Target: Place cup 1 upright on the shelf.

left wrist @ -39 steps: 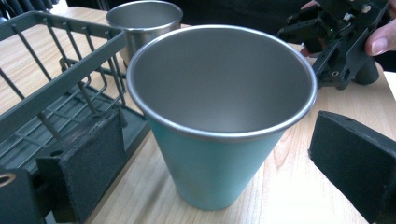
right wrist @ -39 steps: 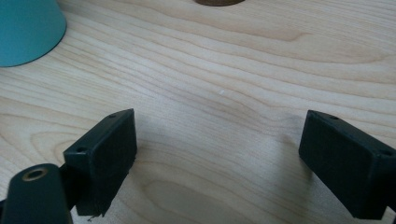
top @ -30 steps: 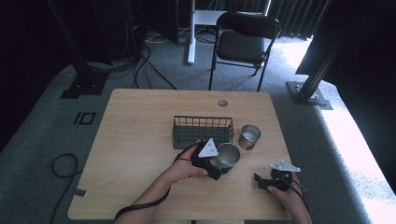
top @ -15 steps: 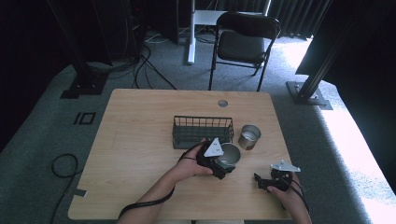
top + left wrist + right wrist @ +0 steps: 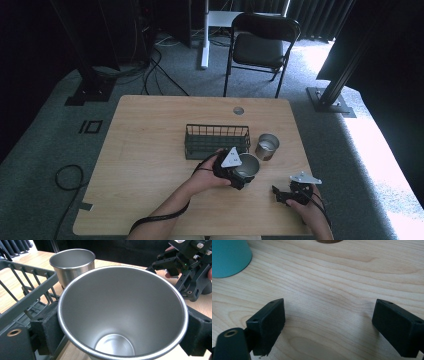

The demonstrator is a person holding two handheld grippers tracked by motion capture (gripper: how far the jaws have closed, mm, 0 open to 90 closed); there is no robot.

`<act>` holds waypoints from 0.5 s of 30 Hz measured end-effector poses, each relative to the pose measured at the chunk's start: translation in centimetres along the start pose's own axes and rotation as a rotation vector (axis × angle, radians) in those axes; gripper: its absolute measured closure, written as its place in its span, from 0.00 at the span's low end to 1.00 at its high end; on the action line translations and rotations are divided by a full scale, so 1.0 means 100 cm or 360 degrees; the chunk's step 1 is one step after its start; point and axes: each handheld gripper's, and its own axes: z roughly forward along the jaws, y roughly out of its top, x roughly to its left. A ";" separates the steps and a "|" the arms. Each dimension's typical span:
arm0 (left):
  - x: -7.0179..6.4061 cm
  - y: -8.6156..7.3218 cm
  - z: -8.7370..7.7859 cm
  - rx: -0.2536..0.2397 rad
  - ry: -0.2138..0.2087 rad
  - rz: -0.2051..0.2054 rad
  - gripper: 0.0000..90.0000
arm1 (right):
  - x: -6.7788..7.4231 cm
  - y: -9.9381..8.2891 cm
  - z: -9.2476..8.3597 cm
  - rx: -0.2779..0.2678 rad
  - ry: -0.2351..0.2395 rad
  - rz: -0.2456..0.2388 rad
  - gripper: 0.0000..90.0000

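Observation:
A steel cup (image 5: pixel 122 315) sits between the two black pads of my left gripper (image 5: pixel 120 332), which is shut on its rim and wall. In the high view that cup (image 5: pixel 248 164) is just in front of the wire basket (image 5: pixel 217 141), with the left gripper (image 5: pixel 244 175) on its near side. A second, smaller steel cup (image 5: pixel 267 146) stands upright to the right of the basket, and it appears behind the held cup as the second cup (image 5: pixel 72 262). My right gripper (image 5: pixel 332 325) hovers open over bare wood, near the table's front right as the right gripper (image 5: pixel 280 192).
The dark wire basket (image 5: pixel 25 295) is close on the left of the held cup. A teal object (image 5: pixel 229 255) stands at the upper left of the right gripper view. The table (image 5: pixel 150 165) has a round hole (image 5: pixel 238 110) near its far edge. A folding chair (image 5: pixel 260 45) stands beyond.
My left gripper has shifted slightly to the right with the steel cup in it. The right gripper has stayed where it was.

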 end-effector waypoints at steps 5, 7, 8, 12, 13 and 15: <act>0.000 0.002 -0.002 0.0013 -0.0039 0.0000 0.13 | 0.000 0.000 0.000 0.0000 0.0000 0.0001 0.12; 0.000 0.003 -0.002 0.0017 -0.0041 0.0003 0.13 | 0.000 0.000 0.000 0.0001 0.0000 0.0000 0.12; 0.000 0.003 -0.003 0.0021 -0.0042 -0.0004 0.13 | 0.000 0.000 0.000 0.0001 0.0000 0.0001 0.12; 0.001 0.004 -0.005 -0.0003 -0.0035 -0.0026 0.13 | 0.000 0.000 0.000 0.0001 0.0001 0.0001 0.12; 0.002 0.005 -0.007 -0.0011 -0.0038 -0.0030 0.14 | 0.000 0.000 0.000 0.0000 0.0000 0.0001 0.12; 0.002 0.006 -0.009 -0.0021 -0.0036 -0.0034 0.15 | 0.000 0.000 0.000 -0.0001 -0.0001 0.0000 0.12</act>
